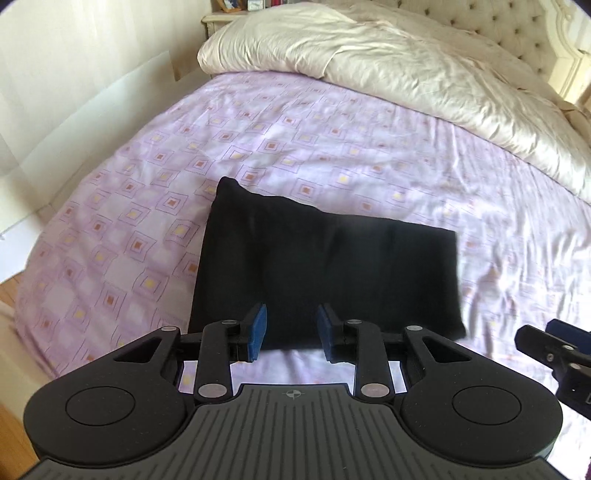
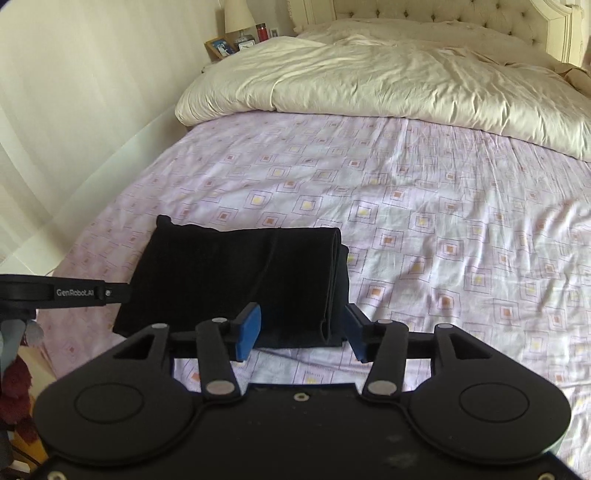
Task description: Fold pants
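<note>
The black pants point(image 1: 325, 266) lie folded into a compact rectangle on the lilac patterned bedsheet point(image 1: 155, 206). They also show in the right wrist view point(image 2: 236, 280), with stacked layers visible at the right edge. My left gripper point(image 1: 291, 328) is open and empty, hovering just before the near edge of the pants. My right gripper point(image 2: 303, 332) is open and empty, at the near right corner of the pants. The right gripper's tip shows at the right edge of the left wrist view point(image 1: 554, 343).
A crumpled cream duvet point(image 2: 388, 77) covers the far half of the bed, before a tufted headboard point(image 2: 443, 11). A nightstand with small items point(image 2: 240, 40) stands far left. A pale wall point(image 2: 74, 110) runs along the bed's left side.
</note>
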